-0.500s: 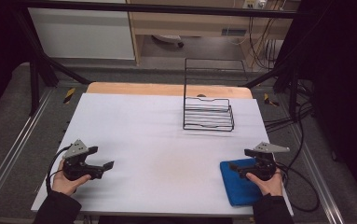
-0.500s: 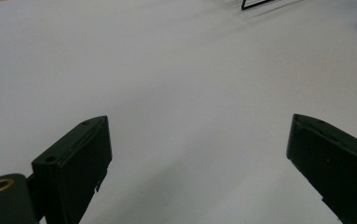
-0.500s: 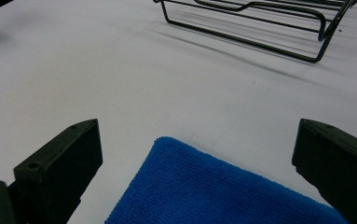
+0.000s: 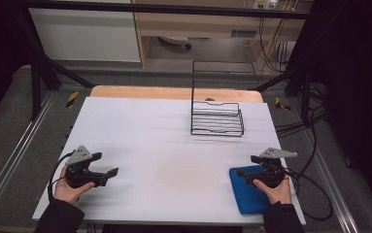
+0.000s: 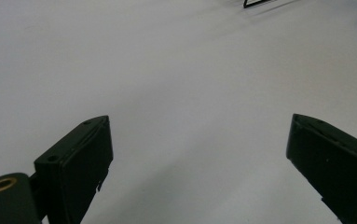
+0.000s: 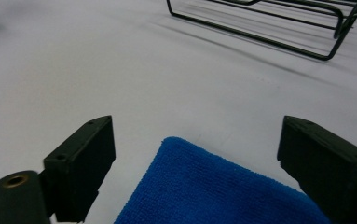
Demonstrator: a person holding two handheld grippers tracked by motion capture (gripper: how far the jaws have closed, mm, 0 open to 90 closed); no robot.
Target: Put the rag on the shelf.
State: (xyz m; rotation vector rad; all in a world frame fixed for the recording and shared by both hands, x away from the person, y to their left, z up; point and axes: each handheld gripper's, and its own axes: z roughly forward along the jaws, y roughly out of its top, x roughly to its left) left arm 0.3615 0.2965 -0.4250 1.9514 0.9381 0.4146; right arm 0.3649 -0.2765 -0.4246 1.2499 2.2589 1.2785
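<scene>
The right gripper (image 4: pixel 245 174) sits over the blue cloth (image 4: pixel 249 194) at about five o'clock on the white table (image 4: pixel 164 141), held by the person's right hand (image 4: pixel 273 188). Its jaws stand wide apart with nothing pressed between them. In the right gripper view the cloth (image 6: pixel 223 191) lies low between the two black jaws, its rounded corner pointing toward twelve o'clock, and the pads are clear of the fabric on both sides. The cloth is folded flat, near the table's right edge and front edge.

The left gripper (image 4: pixel 110 172) is at about seven o'clock on the table, gripped by the left hand (image 4: pixel 69 187), with its jaws pointing toward three o'clock. In the left gripper view its jaws are spread wide over bare white tabletop (image 5: pixel 176 84), holding nothing. A cable loops from it toward the table's left edge.

A black wire rack (image 4: pixel 217 119) stands at about one o'clock on the table, well apart from both grippers, with a tall upright frame at its back and a low basket of horizontal wires in front. In the right gripper view the rack's lower rail (image 6: pixel 260 32) runs across the top, toward twelve o'clock from the cloth. A strip of bare wood (image 4: pixel 174 92) shows along the table's far edge at twelve o'clock.
</scene>
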